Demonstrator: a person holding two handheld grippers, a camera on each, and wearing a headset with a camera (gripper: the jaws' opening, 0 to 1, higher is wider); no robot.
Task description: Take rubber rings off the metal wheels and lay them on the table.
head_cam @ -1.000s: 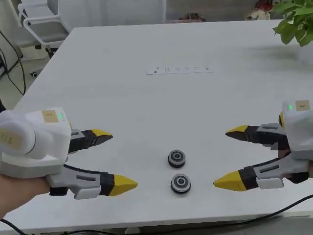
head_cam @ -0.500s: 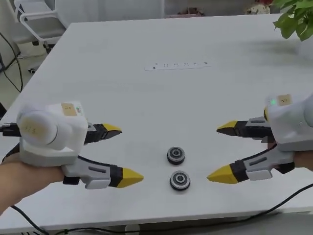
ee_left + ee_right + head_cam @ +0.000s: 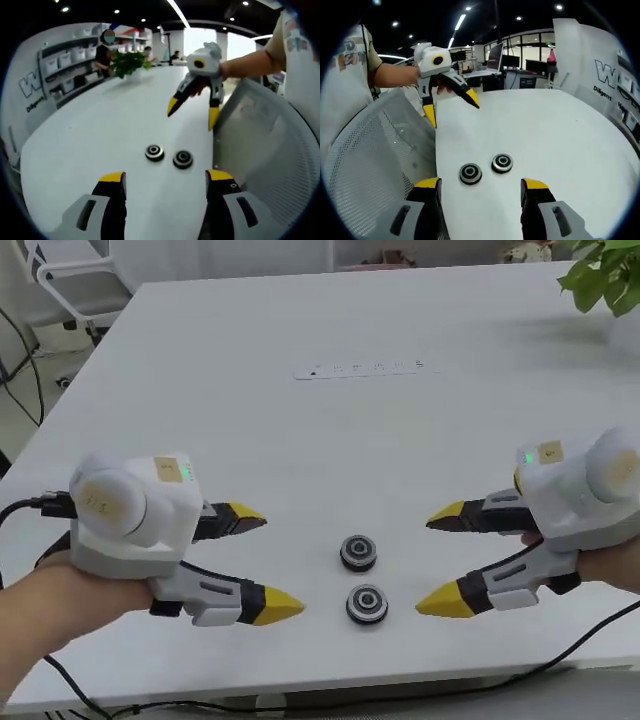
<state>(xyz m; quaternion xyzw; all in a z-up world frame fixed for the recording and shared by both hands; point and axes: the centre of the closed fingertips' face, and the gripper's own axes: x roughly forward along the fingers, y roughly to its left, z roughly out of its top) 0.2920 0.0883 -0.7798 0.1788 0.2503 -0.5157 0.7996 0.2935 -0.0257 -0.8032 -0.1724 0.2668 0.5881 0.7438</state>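
wheels (image 3: 358, 552) on table (image 3: 350, 450); left gripper (image 3: 280, 562) jaws apart; right gripper (image 3: 425, 565) jaws apart

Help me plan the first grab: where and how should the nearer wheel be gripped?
Probably across its black outer rim, jaws coming down from above: the nearer wheel lies flat on the table, hub up, apart from the farther wheel, leaving the rim free all round.

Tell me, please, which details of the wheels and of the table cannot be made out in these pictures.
- Far wheel and near wheel, head view: too small to tell with certainty where rubber ends and metal begins.
- Panel set in the table, head view: its marks are too small to read.
- Plant, head view: cut off by the top right corner.
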